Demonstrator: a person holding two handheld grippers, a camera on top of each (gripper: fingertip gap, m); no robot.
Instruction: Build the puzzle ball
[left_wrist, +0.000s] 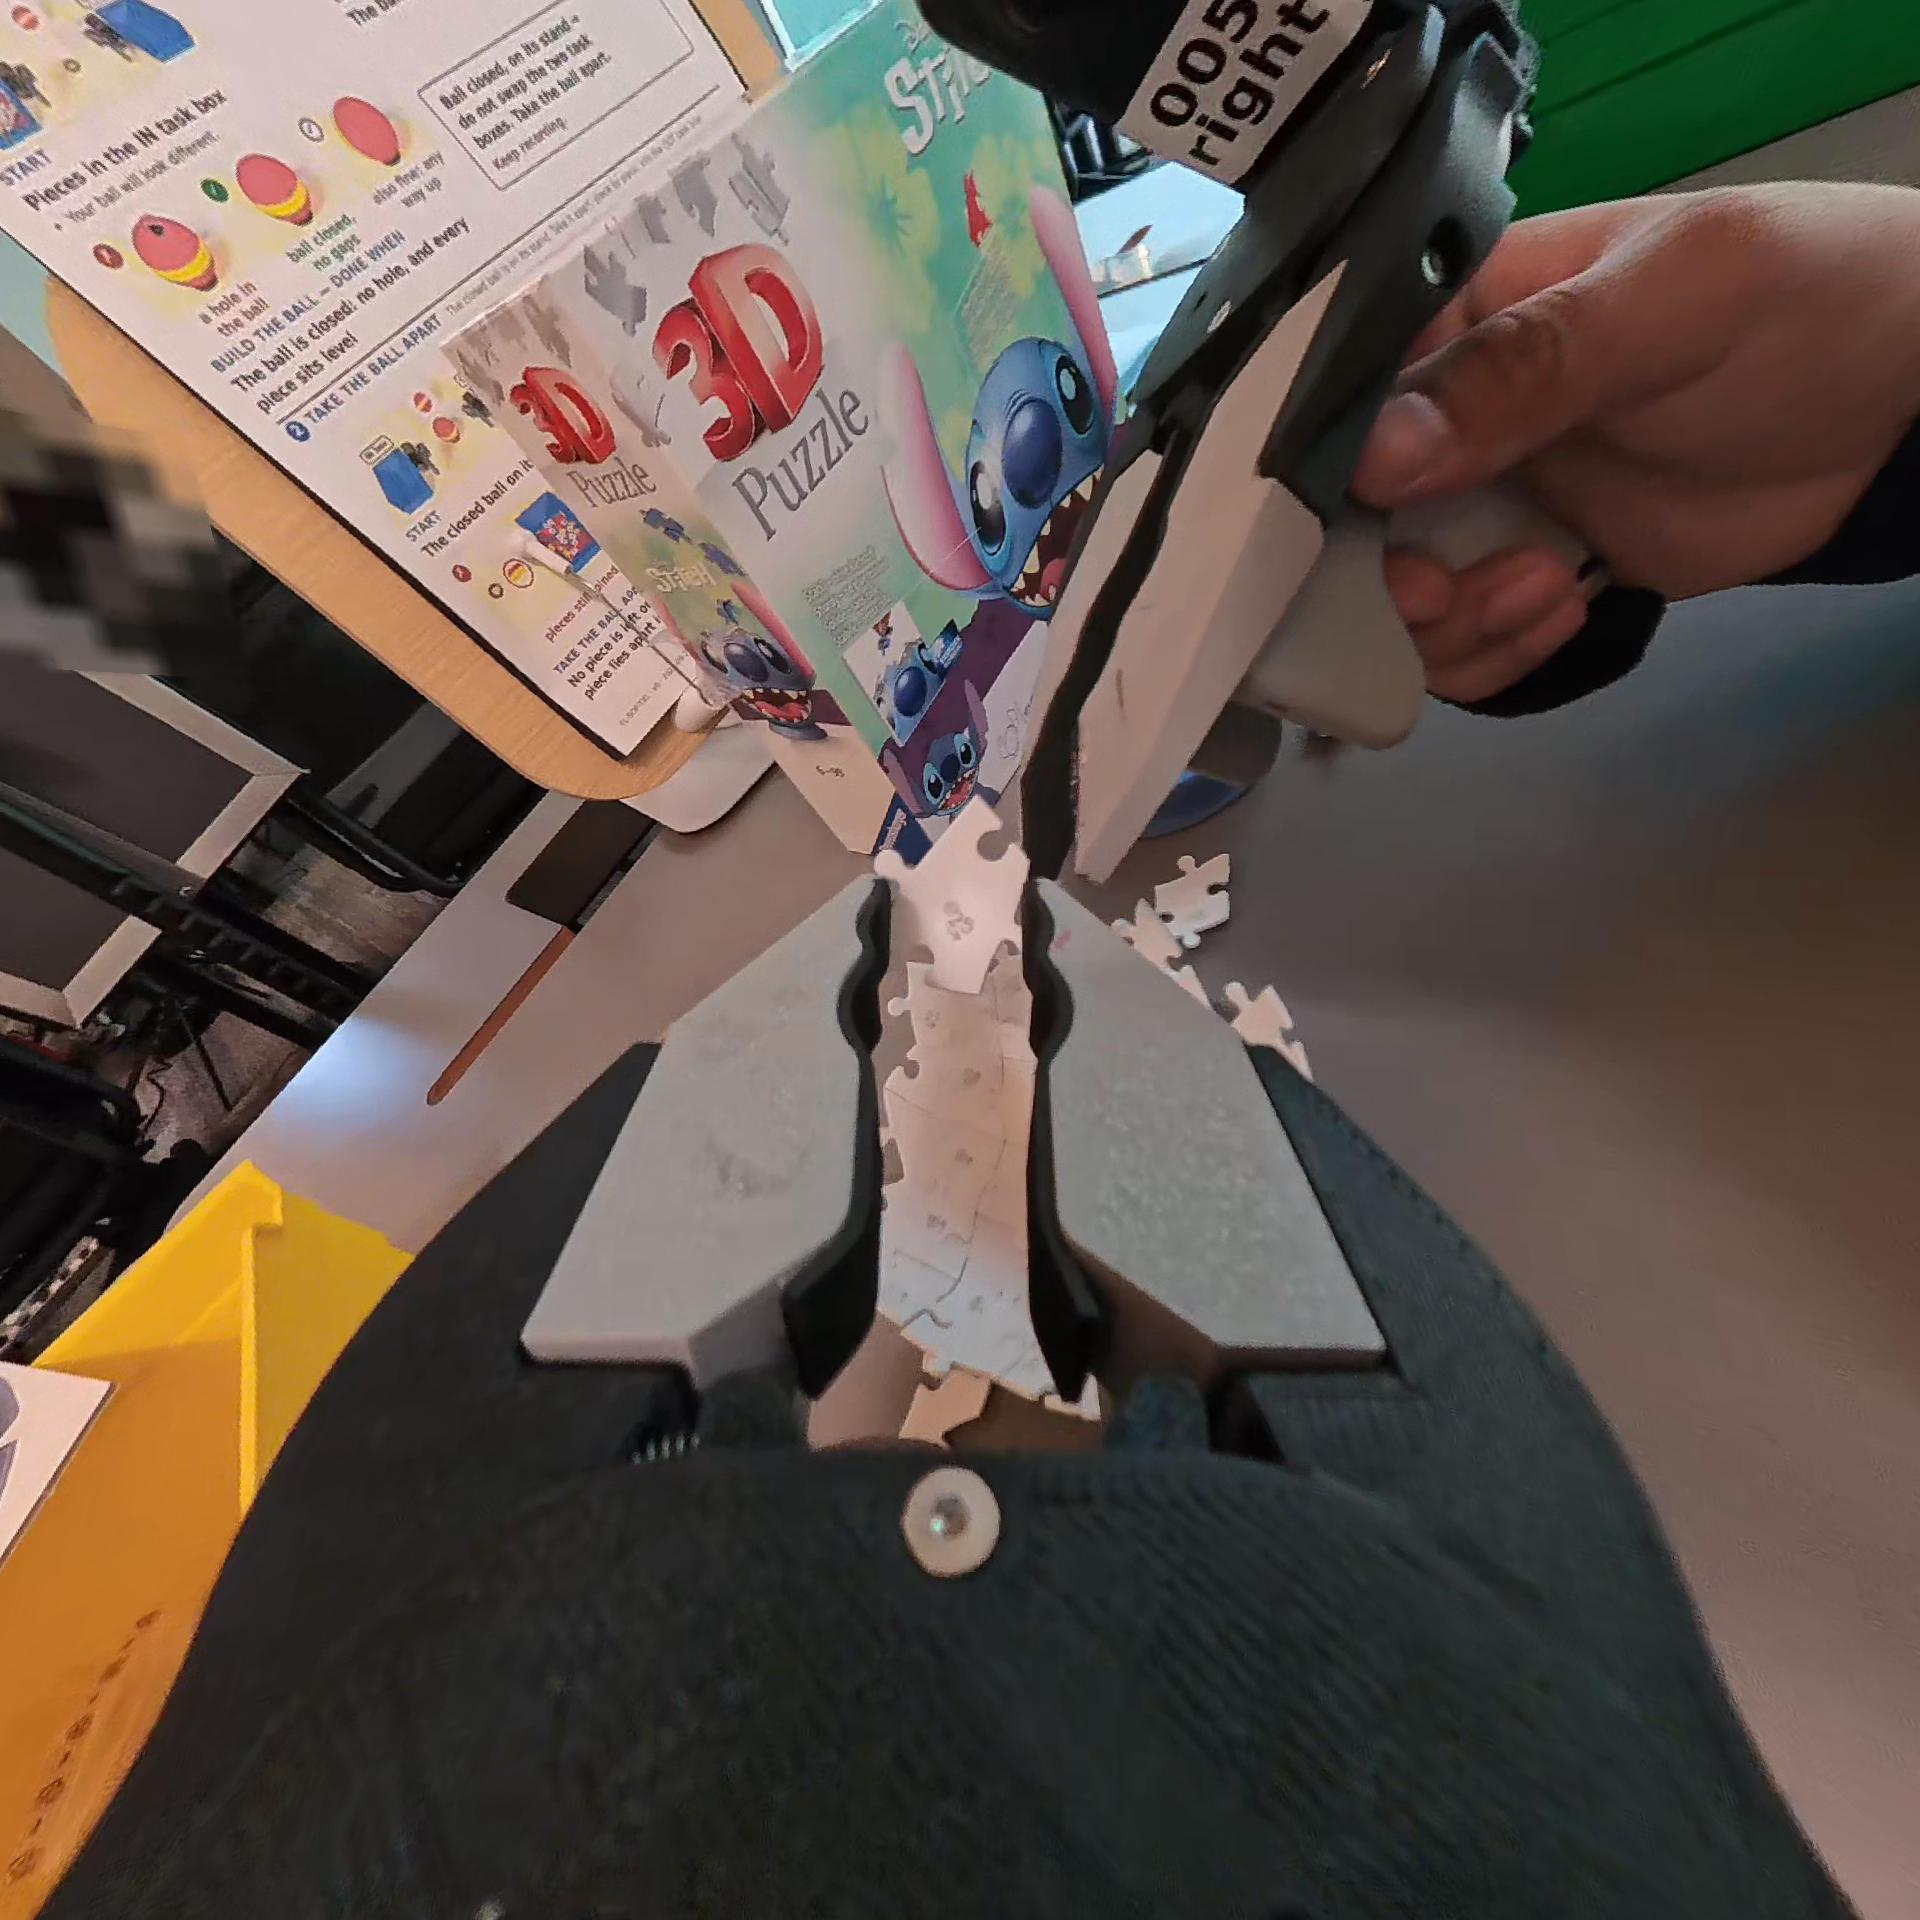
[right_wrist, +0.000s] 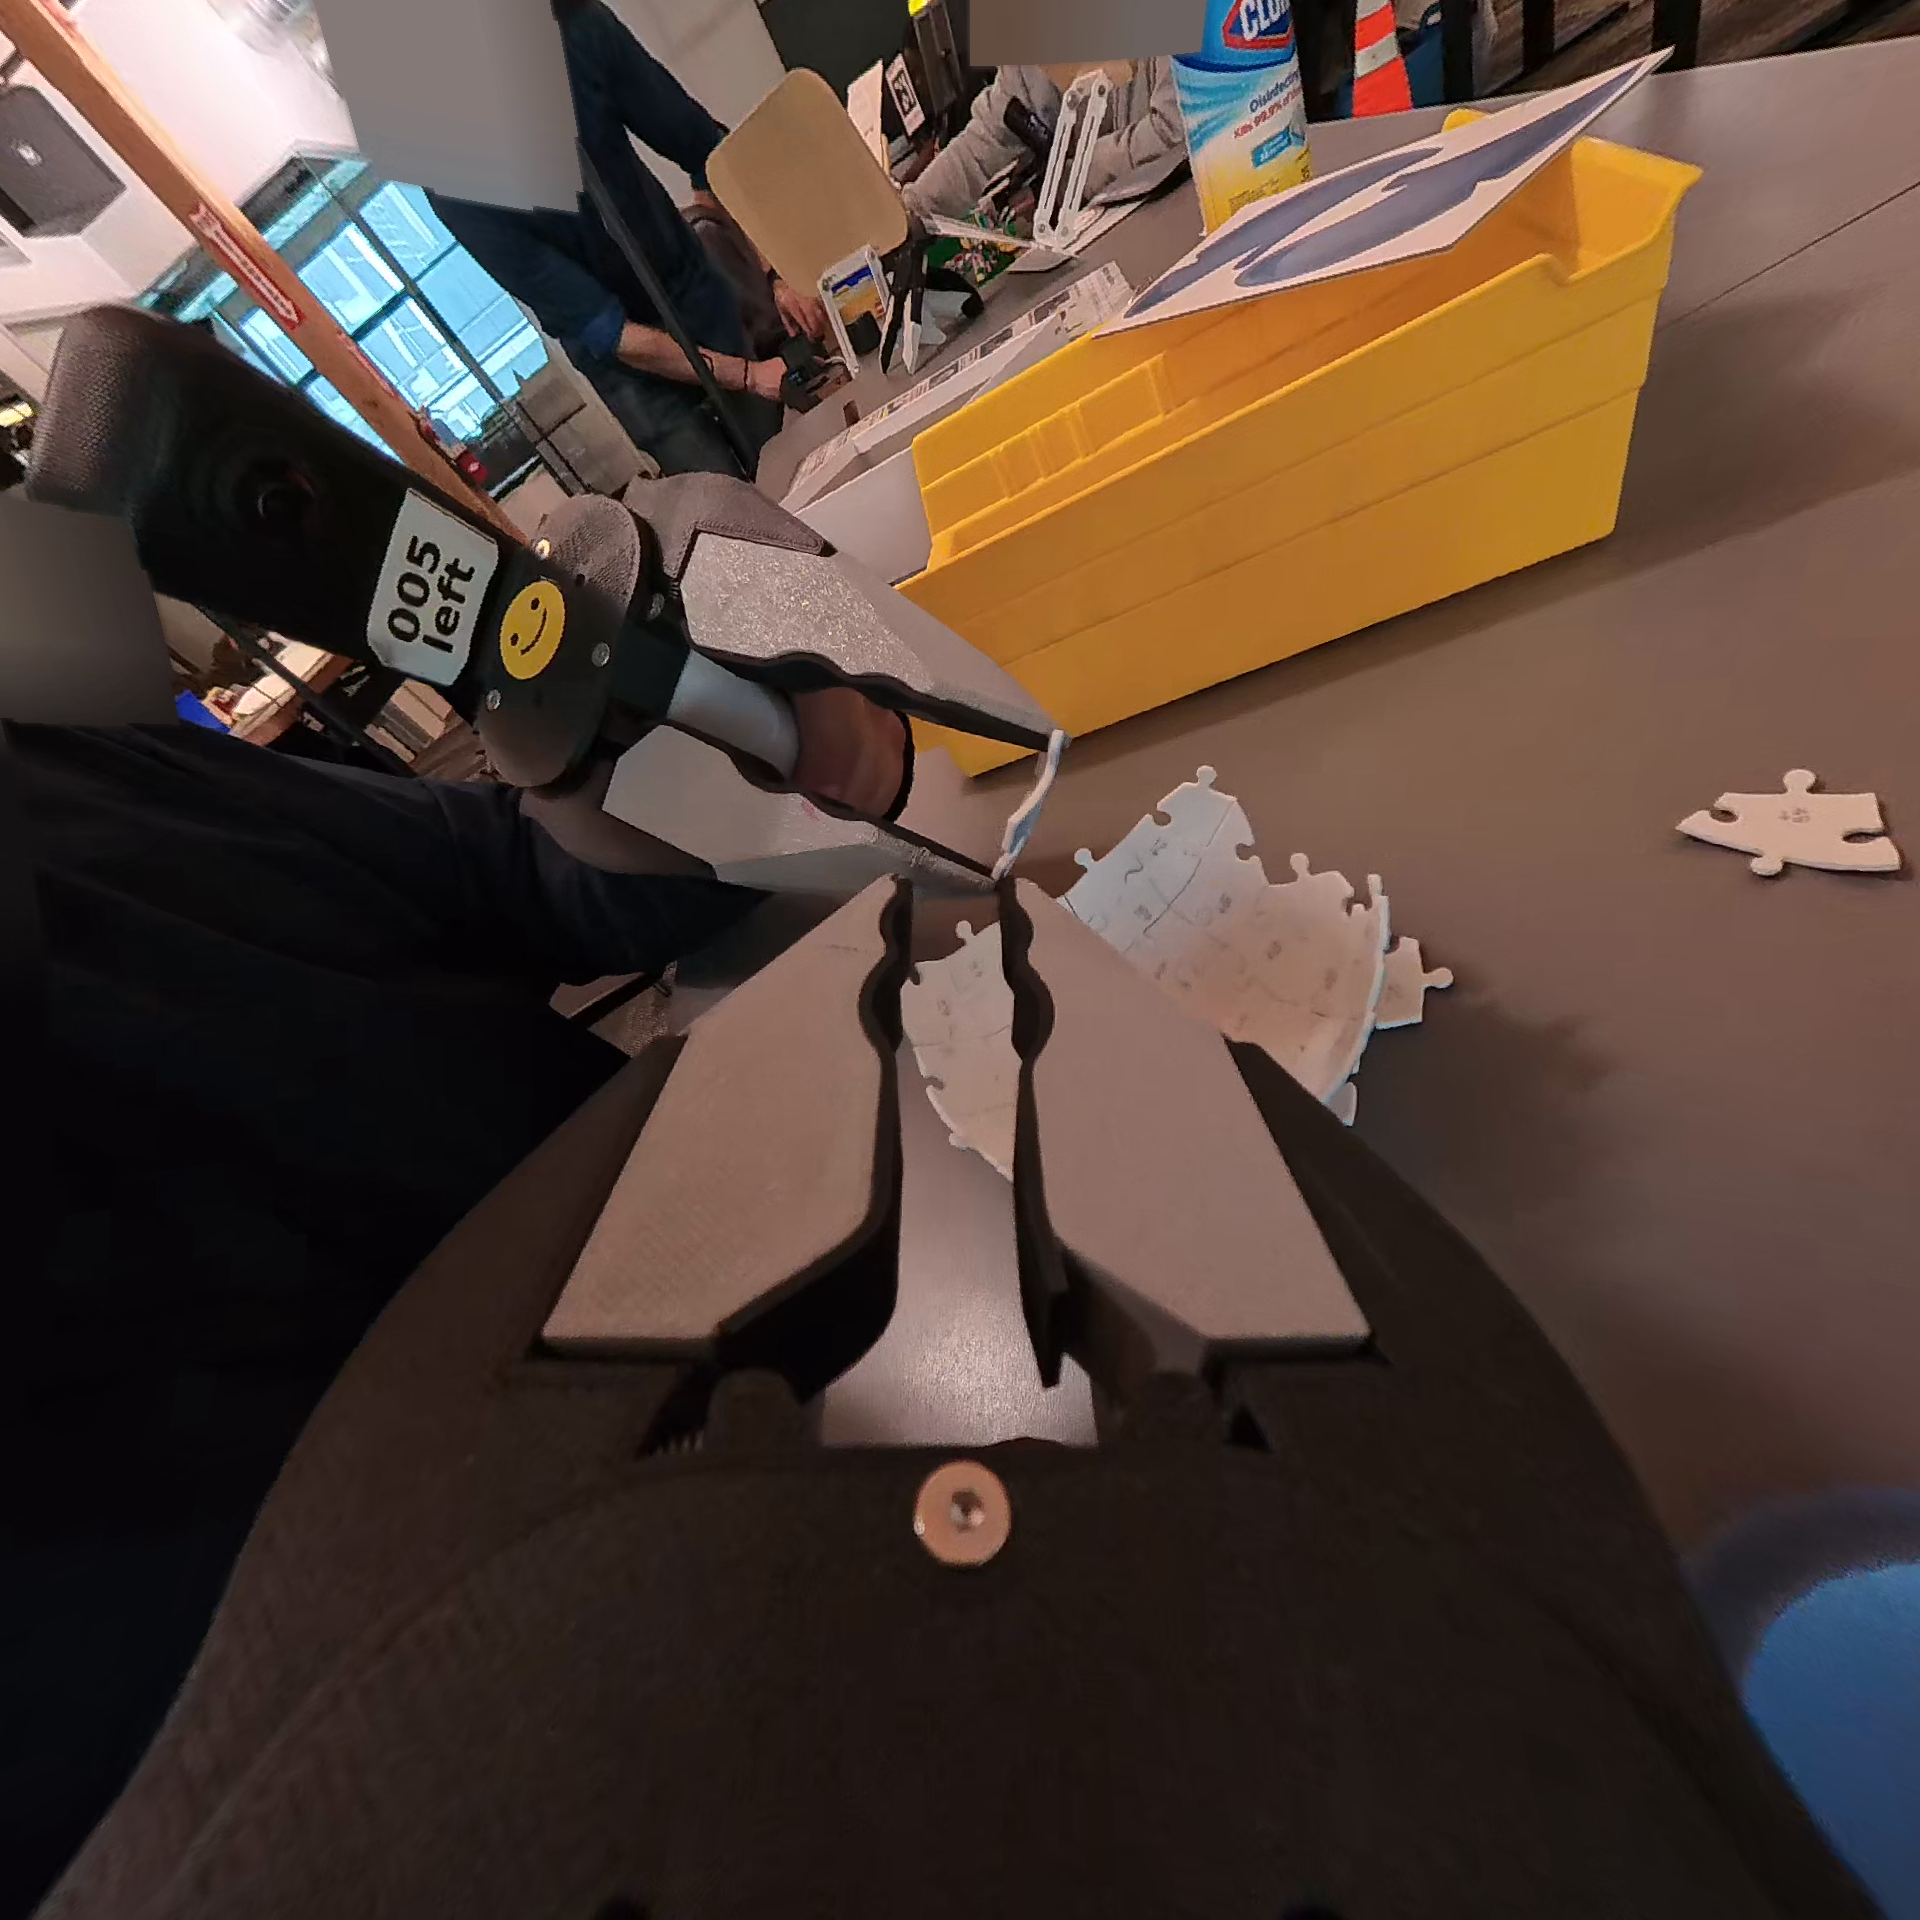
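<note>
Left gripper (left_wrist: 951, 894): clenched on a single white puzzle piece (left_wrist: 961, 909), pinched edgewise between the two fingertips and held above the table (right_wrist: 1558, 1195). In the right wrist view the same gripper (right_wrist: 1023, 805) showed the piece (right_wrist: 1031, 810) as a thin curved strip spanning its tips.

Right gripper (right_wrist: 956, 894): jaws a little apart, nothing seen between them; tips just beside the held piece. In the left wrist view it (left_wrist: 1060, 852) came down from the upper right, gripped by a hand (left_wrist: 1621, 457), its fingers looking nearly together from the side.

Partly built puzzle ball (right_wrist: 1226, 935): a curved shell of joined white pieces, lying on the grey table directly below both grippers, blank numbered side up. Seen between the left fingers in the left wrist view (left_wrist: 966, 1143).

Loose piece (right_wrist: 1792, 834): flat on the table, well apart to the right of the shell.

Yellow bin (right_wrist: 1299, 520): on the table beyond the shell, a printed card (right_wrist: 1382, 197) resting across its top.

Puzzle box (left_wrist: 831, 468): standing upright behind the work area, beside an instruction sheet (left_wrist: 343, 208).
</note>
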